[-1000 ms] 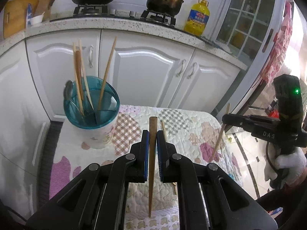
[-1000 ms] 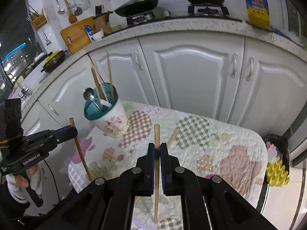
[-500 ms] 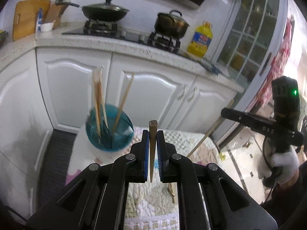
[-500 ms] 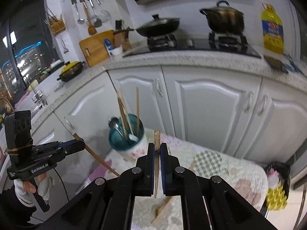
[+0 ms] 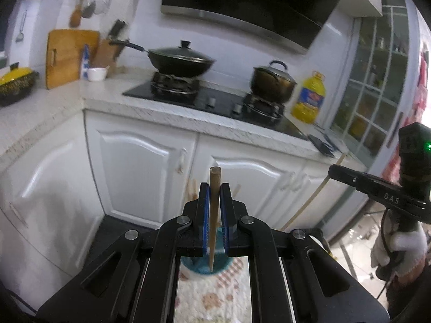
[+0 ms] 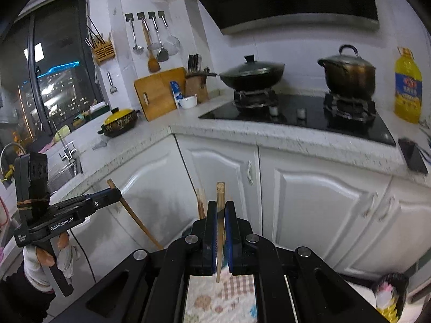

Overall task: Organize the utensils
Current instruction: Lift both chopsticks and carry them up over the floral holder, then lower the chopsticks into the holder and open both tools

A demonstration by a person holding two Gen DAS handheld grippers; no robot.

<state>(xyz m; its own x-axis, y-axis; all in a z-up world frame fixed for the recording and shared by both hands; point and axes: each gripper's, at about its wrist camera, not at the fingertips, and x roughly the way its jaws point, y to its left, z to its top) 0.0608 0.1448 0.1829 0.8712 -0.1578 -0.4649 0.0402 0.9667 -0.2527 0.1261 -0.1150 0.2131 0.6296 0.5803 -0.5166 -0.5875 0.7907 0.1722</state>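
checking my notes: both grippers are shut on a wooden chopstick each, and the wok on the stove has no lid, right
Not quite: the wok has a lid, its knob plain in the right wrist view. The rest holds: the left gripper and right gripper are each shut on a chopstick.

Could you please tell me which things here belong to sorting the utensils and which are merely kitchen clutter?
Job: chopstick in left gripper; chopstick in right gripper; teal utensil cup.
Clutter: wok, pot, oil bottle, cutting board.

ahead: white cabinet doors [image 5: 140, 167] block | above: open air, seemingly
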